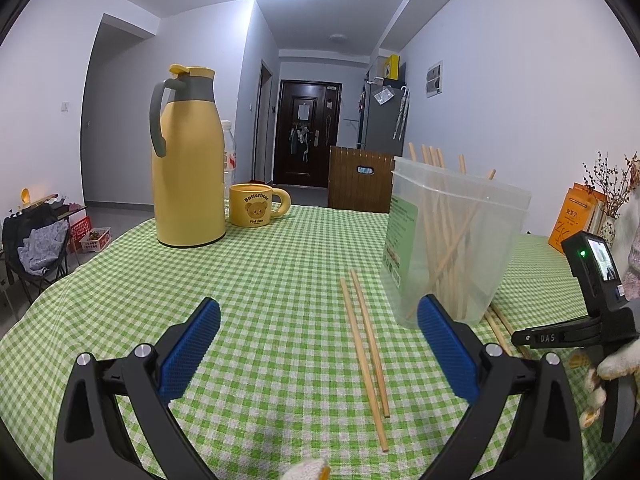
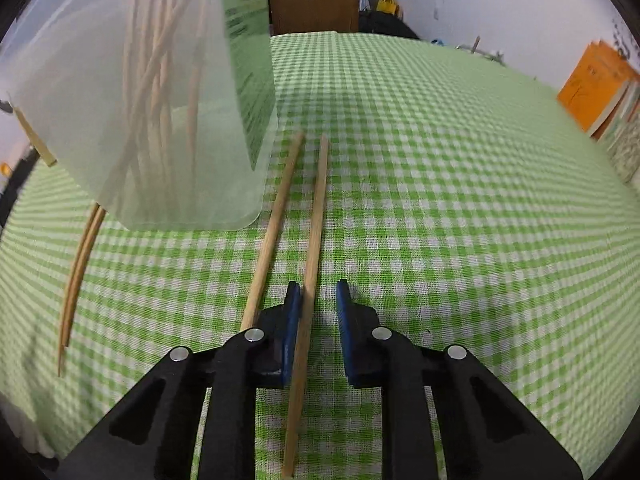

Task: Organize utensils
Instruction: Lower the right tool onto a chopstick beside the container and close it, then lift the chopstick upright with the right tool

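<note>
Chopsticks, loose, four on my green checked cloth (image 2: 440, 200). Pair one (image 1: 366, 356): lying side by side ahead of my left claw (image 1: 318, 354), nearer its right pad than its left, tips toward me. Pair two (image 2: 78, 276): beside the tub (image 2: 152, 112), partly under its edge as my right camera sees it.

Right claw (image 2: 318, 332): angled down at the cloth, jaws narrowed to a slim gap, no earlier view to compare. One stick (image 2: 310, 280) of the front pair runs lengthwise through that gap and lies against the left pad; the right pad stands clear of it, so I do not count it as gripped. Its mate (image 2: 276, 224) lies just outside the left finger.

Left claw: jaws wide apart, nothing between them, held low over the cloth.

Tub: clear plastic, green label, upright, holding a bundle of sticks (image 1: 444, 232) that lean at mixed angles and poke above the rim.

Elsewhere, far side: yellow flask (image 1: 188, 160), yellow mug (image 1: 256, 210) just beside it.
</note>
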The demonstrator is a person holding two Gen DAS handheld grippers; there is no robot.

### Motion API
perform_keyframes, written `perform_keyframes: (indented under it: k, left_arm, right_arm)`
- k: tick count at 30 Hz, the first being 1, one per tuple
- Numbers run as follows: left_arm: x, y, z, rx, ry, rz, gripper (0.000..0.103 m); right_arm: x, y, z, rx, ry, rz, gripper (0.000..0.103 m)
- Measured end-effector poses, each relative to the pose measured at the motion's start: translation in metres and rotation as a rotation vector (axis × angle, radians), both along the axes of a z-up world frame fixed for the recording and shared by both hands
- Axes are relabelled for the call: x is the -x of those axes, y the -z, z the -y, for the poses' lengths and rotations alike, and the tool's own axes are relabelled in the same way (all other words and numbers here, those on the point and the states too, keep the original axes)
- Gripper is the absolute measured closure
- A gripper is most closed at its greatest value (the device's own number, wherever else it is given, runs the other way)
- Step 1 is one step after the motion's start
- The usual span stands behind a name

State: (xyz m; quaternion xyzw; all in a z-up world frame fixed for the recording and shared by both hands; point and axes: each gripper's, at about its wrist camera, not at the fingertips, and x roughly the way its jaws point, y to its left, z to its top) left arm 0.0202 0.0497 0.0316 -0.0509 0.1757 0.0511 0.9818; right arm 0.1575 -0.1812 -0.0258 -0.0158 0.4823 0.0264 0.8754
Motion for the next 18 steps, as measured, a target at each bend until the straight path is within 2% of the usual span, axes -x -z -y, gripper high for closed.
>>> perform_keyframes:
  k: [6, 9, 11, 18]
  left_arm:
    - [-0.001, 0.0, 0.0, 0.0, -0.005, -0.005, 0.007]
    - [-0.002, 0.0, -0.001, 0.004, -0.01, -0.008, 0.007]
    - [-0.002, 0.0, -0.002, 0.009, -0.014, -0.009, 0.007]
    - [-0.004, 0.0, -0.005, 0.013, -0.015, -0.011, 0.007]
  right_arm:
    - [0.0, -0.001, -0.007, 0.031, 0.017, -0.003, 0.085]
    - [0.003, 0.0, -0.005, 0.002, 0.029, 0.008, 0.088]
    - [0.007, 0.0, -0.001, -0.004, 0.036, 0.007, 0.096]
    - [0.014, -0.005, 0.008, -0.027, 0.071, 0.033, 0.097]
